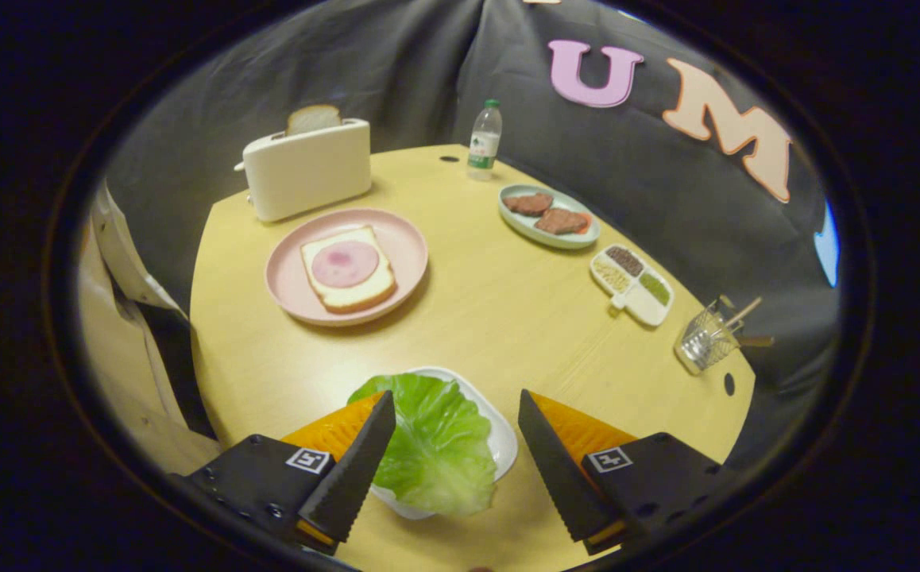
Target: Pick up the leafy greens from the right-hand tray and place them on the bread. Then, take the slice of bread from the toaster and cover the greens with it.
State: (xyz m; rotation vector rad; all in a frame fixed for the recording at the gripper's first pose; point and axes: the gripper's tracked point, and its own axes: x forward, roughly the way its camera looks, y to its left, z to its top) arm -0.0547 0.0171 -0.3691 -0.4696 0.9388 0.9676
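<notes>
Crinkled green leaf (pixel 434 445), white tray (pixel 500 433), claw (pixel 456 409) spread

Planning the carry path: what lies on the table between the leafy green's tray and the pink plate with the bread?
Bare table, as the gripper view shows. The gripper is open astride the leafy green.

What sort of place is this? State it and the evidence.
Probably a staged kitchen table in a cloth-walled booth: a toaster holding bread, a pink plate, leafy greens between the open gripper fingers.
</notes>
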